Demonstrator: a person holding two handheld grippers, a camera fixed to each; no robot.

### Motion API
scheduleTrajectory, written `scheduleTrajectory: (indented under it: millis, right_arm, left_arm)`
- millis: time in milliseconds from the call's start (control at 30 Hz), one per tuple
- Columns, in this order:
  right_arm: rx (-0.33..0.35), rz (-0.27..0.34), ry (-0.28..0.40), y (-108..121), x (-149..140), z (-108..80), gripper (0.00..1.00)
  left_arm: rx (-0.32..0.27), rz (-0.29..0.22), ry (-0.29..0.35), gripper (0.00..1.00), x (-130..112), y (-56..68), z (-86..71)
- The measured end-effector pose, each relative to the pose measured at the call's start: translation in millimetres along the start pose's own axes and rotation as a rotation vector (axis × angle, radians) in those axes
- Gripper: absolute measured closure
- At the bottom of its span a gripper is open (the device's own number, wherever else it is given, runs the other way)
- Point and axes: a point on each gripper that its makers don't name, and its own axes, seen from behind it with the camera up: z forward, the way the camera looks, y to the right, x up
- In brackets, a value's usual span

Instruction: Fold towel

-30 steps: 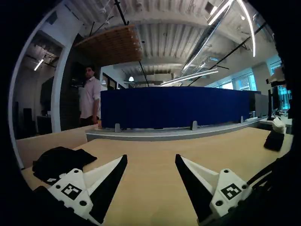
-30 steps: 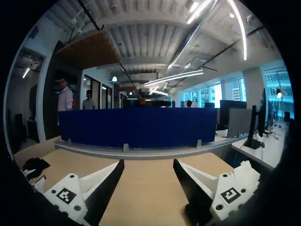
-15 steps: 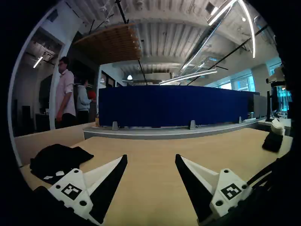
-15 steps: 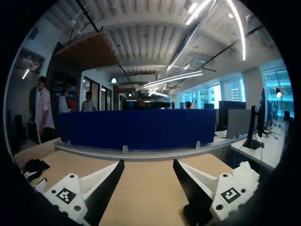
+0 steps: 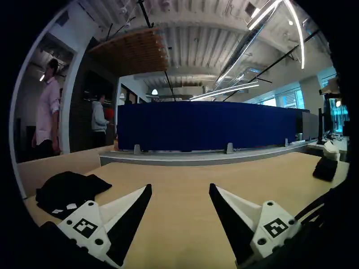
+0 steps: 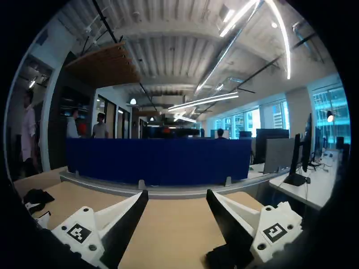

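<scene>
My left gripper [image 5: 179, 185] hovers low over the wooden desk [image 5: 188, 168]. Its fingers are spread wide with nothing between them. The right gripper [image 6: 176, 192] is likewise released, gaping over the same desk and gripping nothing. The towel [image 5: 67, 192], as far as I can judge from a dark crumpled heap, lies on the desk just beyond my left gripper's left finger, and the finger is not touching it. In the right gripper view the towel [image 6: 36, 197] sits well off at the left edge. A blue divider [image 5: 202, 125] runs along the desk's far side. A person [image 5: 46, 114] stands in the background at far left.
</scene>
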Motion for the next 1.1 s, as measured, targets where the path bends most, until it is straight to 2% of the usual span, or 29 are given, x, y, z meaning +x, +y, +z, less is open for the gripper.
scheduleTrajectory:
  millis: [200, 467, 967, 1100]
  right_arm:
    - [0.008, -0.004, 0.011, 10, -5, -1.8, 0.0]
    - [-0.001, 0.016, 0.007, 30, -31, -1.6, 0.0]
    - [0.021, 0.039, -0.016, 52, -126, 4.7, 0.0]
    - [0.025, 0.041, -0.023, 53, -144, 5.7, 0.0]
  left_arm:
    - [0.0, 0.0, 0.0, 0.05, 1, 0.5, 0.6]
    - [0.0, 0.0, 0.0, 0.05, 1, 0.8, 0.8]
    - [0.0, 0.0, 0.0, 0.05, 1, 0.2, 1.6]
    - [0.0, 0.0, 0.0, 0.05, 1, 0.4, 1.2]
